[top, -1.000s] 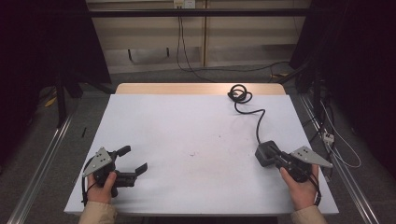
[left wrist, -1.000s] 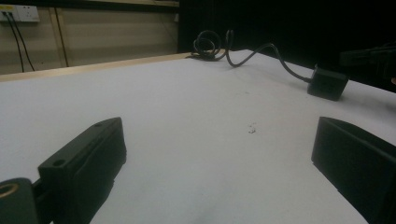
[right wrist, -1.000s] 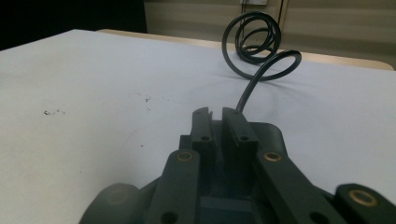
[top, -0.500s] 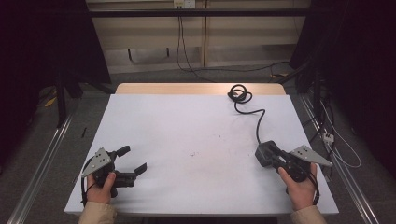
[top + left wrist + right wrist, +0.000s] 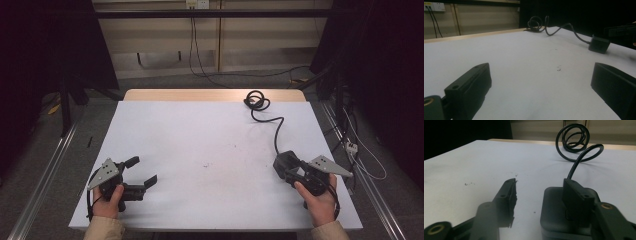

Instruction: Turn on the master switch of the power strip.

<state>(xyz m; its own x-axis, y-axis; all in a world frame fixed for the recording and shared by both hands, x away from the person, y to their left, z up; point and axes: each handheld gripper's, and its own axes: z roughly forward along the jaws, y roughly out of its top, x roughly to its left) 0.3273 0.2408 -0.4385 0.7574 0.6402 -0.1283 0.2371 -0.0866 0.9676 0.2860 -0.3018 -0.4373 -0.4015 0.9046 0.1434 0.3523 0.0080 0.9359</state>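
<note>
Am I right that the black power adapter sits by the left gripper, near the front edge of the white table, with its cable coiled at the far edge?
Not quite: the black power adapter sits by the right gripper, not the left, as the high view shows. The rest holds: it is near the front edge of the white table, and its cable is coiled at the far edge.

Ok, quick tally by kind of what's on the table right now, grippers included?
Black power adapter block with its coiled cable: 1
Hand-held grippers, left gripper and right gripper: 2
Total: 3
</note>
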